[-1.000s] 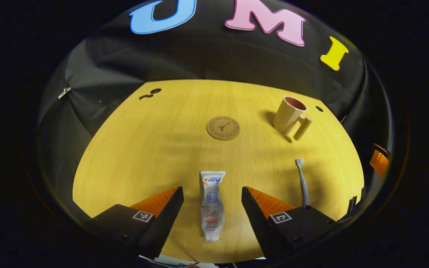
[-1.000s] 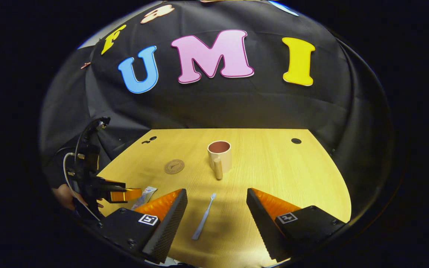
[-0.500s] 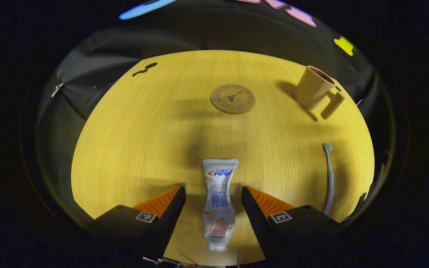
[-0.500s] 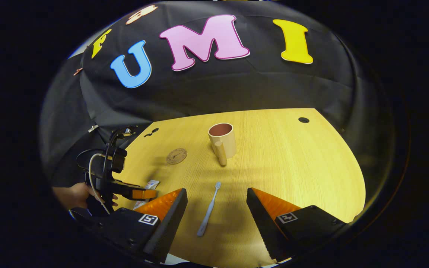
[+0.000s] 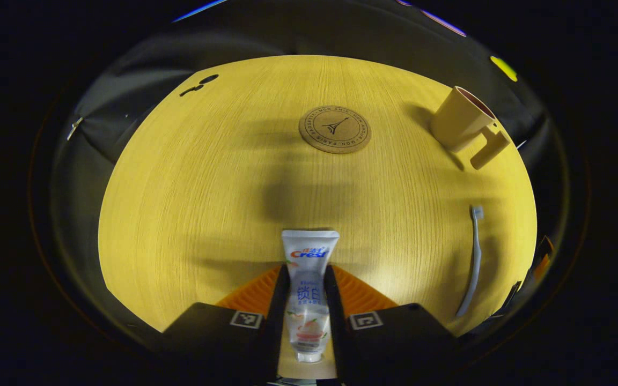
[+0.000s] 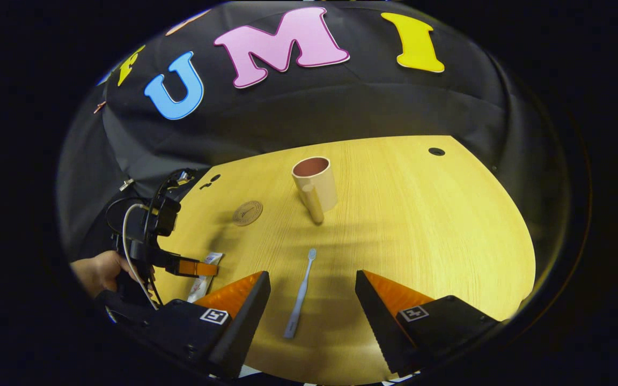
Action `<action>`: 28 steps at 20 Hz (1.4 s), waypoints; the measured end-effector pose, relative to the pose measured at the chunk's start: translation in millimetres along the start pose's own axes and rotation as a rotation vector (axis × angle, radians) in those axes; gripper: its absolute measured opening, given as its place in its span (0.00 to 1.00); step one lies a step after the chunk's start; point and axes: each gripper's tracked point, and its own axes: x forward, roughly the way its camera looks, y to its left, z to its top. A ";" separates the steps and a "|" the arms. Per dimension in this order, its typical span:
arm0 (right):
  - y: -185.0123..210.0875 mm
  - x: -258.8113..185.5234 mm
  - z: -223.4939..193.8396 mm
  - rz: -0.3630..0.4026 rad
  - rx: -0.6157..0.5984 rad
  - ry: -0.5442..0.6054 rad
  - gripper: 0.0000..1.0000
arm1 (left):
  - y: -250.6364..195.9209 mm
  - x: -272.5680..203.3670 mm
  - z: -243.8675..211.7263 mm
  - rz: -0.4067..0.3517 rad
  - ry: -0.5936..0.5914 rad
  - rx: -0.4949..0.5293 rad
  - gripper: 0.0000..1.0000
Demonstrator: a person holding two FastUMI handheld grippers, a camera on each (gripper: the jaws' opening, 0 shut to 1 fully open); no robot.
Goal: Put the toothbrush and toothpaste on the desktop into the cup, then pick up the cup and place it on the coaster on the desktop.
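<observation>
In the left gripper view, nothing is in the cup (image 5: 462,119) yet. It stands upright at the far right of the desk (image 5: 191,182), handle toward me, well apart from the coaster (image 5: 335,129), which lies bare near the far middle. The toothbrush (image 5: 472,262) lies flat at the right, untouched. So both items have yet to go in, and the cup's move to the coaster is all ahead. My left gripper (image 5: 305,289) has its fingers drawn in against both sides of the toothpaste (image 5: 307,289); I judge this a grip on the tube's lower half, cap end toward me, with the tube lying on the desk, not yet lifted.

In the right gripper view, my right gripper (image 6: 312,300) is spread wide and holds nothing. The toothbrush (image 6: 300,294) lies on the desk between its fingers, touching neither, bristle end pointing toward the cup (image 6: 314,182) farther off. The coaster (image 6: 248,213) sits left of the cup. At the left edge I see my left gripper (image 6: 201,268) low over the toothpaste (image 6: 204,276), with my hand (image 6: 102,271) behind it.
</observation>
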 end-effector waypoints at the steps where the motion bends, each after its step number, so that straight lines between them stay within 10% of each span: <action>1: 3.6 2.7 -2.4 -0.002 -0.005 0.016 0.98 | -0.8 -1.1 -0.5 0.000 0.002 -0.001 0.45; 22: 12.1 100.9 -64.5 -0.207 -0.013 0.385 0.95 | 2.0 -6.6 -2.3 -0.172 -0.055 -0.005 0.29; 28: 9.8 106.5 -69.3 -0.226 0.019 0.403 0.68 | 2.2 -6.1 -2.6 -0.168 -0.046 0.027 0.29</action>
